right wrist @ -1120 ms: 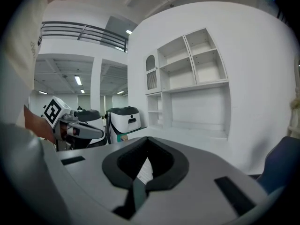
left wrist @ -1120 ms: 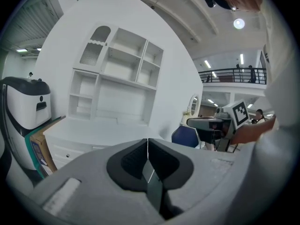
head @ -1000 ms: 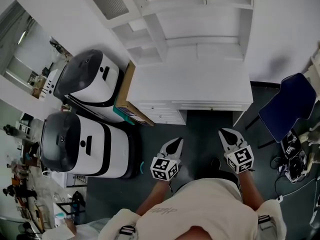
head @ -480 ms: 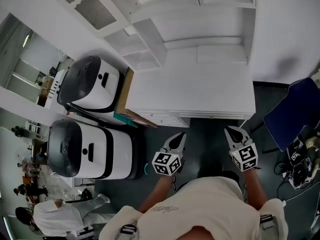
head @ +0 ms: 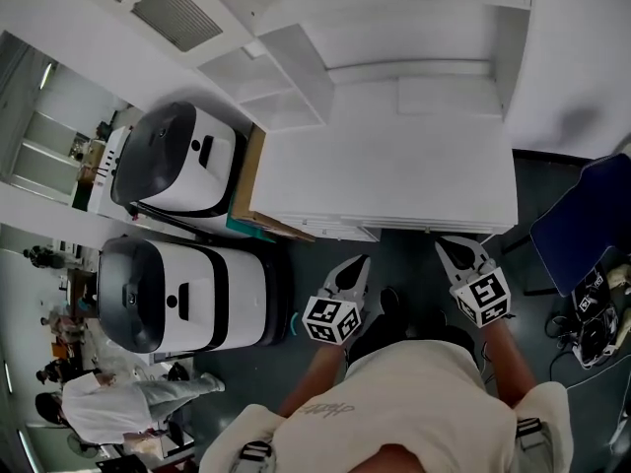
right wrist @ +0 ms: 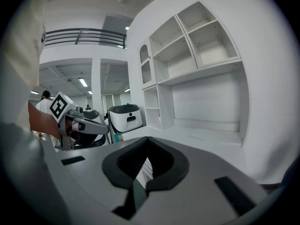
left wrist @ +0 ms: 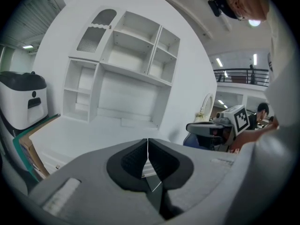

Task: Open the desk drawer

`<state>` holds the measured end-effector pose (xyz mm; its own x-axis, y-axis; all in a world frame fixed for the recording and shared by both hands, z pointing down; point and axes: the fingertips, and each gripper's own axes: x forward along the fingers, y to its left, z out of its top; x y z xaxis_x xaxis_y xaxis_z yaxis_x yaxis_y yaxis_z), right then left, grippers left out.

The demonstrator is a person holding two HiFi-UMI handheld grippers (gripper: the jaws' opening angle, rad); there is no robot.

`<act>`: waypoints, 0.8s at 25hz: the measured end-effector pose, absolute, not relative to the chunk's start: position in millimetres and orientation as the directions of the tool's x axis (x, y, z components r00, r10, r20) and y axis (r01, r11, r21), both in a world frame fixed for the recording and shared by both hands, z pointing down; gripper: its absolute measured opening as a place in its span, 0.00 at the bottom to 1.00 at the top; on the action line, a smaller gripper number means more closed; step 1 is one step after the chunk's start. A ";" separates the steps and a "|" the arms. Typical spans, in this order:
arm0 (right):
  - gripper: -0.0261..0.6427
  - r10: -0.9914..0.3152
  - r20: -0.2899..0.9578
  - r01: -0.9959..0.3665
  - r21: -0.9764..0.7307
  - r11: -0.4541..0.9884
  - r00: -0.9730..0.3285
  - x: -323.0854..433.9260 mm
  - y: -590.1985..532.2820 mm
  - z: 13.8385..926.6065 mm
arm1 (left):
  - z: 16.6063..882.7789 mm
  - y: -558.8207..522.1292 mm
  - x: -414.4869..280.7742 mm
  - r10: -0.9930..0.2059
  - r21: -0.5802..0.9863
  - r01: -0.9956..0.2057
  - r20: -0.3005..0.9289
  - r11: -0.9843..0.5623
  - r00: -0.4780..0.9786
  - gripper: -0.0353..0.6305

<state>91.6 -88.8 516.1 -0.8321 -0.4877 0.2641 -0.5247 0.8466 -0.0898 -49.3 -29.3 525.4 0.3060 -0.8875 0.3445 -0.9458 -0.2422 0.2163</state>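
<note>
We now stand closer to the white flat surface (head: 394, 166). Left tool (head: 357, 267) and right tool (head: 458, 252) are both pressed together, empty. The white desk drawer (head: 335, 231) under its front edge is shut, untouched; opening it all remains.

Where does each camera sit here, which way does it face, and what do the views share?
Head view: on the person's head, steeply down onto the white desk; shows the shirt, left gripper and right gripper.
Left gripper view: on that gripper, along its shut jaws toward the shelf unit; the right gripper shows at right.
Right gripper view: on that gripper, along its shut jaws toward the shelves; the left gripper shows at left.
Shared: all see desk and shelf unit.
</note>
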 end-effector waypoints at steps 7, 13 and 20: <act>0.04 -0.595 0.245 -0.631 -0.102 0.769 -0.765 59.9 -118.9 495.7 | 535.2 -68.4 -86.8 -0.845 0.213 -0.909 0.340 -0.357 0.412 0.08; 0.04 -0.655 0.214 -0.682 -0.085 0.727 -0.725 23.0 -145.5 475.9 | 517.7 -113.1 -120.7 -0.831 0.203 -0.875 0.278 -0.440 0.483 0.08; 0.04 -0.690 0.249 -0.726 -0.095 0.681 -0.680 12.7 -165.2 484.9 | 533.1 -143.5 -131.6 -0.790 0.245 -0.842 0.296 -0.481 0.537 0.08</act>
